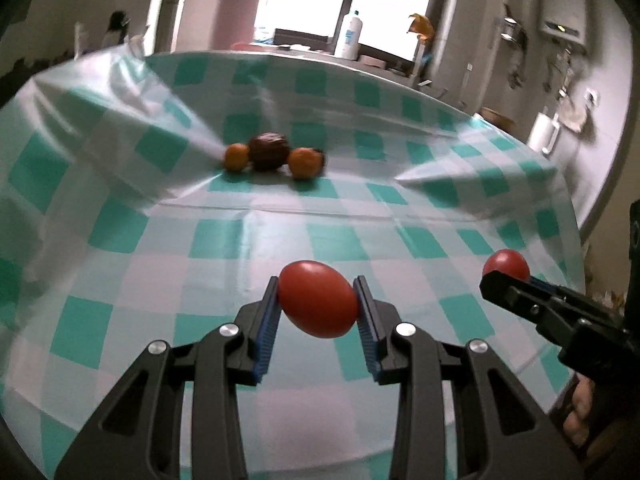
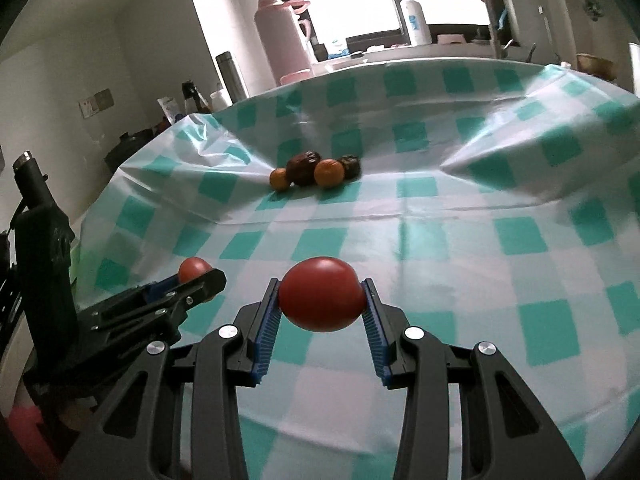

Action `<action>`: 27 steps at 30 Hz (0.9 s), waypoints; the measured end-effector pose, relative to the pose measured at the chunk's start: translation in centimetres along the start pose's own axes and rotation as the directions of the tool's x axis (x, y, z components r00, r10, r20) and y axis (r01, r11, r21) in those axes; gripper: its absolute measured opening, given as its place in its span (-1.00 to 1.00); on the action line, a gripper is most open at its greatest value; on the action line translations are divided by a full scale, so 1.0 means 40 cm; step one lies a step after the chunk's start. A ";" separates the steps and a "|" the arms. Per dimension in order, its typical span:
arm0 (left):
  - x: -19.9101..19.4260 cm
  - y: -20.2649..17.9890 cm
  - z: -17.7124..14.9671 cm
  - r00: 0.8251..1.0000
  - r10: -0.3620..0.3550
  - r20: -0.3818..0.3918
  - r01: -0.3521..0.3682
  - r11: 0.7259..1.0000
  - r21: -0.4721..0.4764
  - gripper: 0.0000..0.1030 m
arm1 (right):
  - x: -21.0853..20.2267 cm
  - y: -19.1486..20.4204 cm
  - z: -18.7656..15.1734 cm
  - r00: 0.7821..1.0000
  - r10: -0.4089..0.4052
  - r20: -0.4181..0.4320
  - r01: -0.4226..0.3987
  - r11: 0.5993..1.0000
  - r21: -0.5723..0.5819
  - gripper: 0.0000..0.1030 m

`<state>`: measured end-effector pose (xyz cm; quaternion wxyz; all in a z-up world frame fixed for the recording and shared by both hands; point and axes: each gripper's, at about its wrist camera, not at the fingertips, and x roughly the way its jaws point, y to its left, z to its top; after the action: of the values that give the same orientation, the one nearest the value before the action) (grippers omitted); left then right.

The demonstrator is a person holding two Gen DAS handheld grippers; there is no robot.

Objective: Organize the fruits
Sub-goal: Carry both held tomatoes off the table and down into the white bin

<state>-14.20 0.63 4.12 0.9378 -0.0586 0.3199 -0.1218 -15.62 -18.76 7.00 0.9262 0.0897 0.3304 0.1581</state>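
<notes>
My left gripper (image 1: 317, 300) is shut on a red tomato (image 1: 318, 299) and holds it above the checked tablecloth (image 1: 360, 224). My right gripper (image 2: 322, 301) is shut on a second red tomato (image 2: 322, 300). Each gripper shows in the other's view: the right one (image 1: 505, 278) with its tomato (image 1: 506, 265) at the right, the left one (image 2: 200, 278) with its tomato (image 2: 194, 269) at the left. Further back lies a cluster of two small oranges (image 1: 234, 157) (image 1: 303, 163) and dark brown fruits (image 1: 269, 151); it also shows in the right wrist view (image 2: 316, 170).
The green-and-white tablecloth (image 2: 440, 208) is wrinkled, with raised folds behind and beside the fruit cluster. Beyond the table's far edge stand a pink flask (image 2: 282, 40), a white bottle (image 2: 416, 20), a steel thermos (image 2: 230, 70) and a window.
</notes>
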 end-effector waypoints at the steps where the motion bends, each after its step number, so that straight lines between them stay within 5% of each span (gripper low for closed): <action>1: -0.005 -0.021 -0.005 1.000 -0.004 0.000 0.004 1.000 0.021 -0.29 | -0.023 -0.013 -0.010 1.000 -0.012 0.010 0.012 1.000 -0.001 -0.23; 10: -0.026 -0.192 -0.056 0.997 -0.071 -0.042 0.078 0.981 0.178 -0.29 | -0.184 -0.122 -0.101 0.992 -0.107 0.068 0.106 0.994 0.005 -0.23; 16: -0.034 -0.367 -0.136 0.985 -0.143 -0.101 0.170 0.919 0.356 -0.29 | -0.287 -0.245 -0.205 0.979 -0.198 0.059 0.192 0.977 0.093 -0.23; 22: -0.029 -0.540 -0.217 0.954 -0.221 -0.200 0.293 0.820 0.492 -0.29 | -0.400 -0.363 -0.332 0.947 -0.319 0.031 0.308 0.932 0.193 -0.22; 27: -0.034 -0.704 -0.312 0.922 -0.271 -0.277 0.387 0.676 0.627 -0.29 | -0.465 -0.465 -0.444 0.909 -0.416 -0.024 0.405 0.869 0.283 -0.22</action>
<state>-28.29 -26.56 0.37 0.8285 0.2361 0.3130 -0.3998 -36.25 -41.57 -0.76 0.9222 0.1515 0.3436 -0.0926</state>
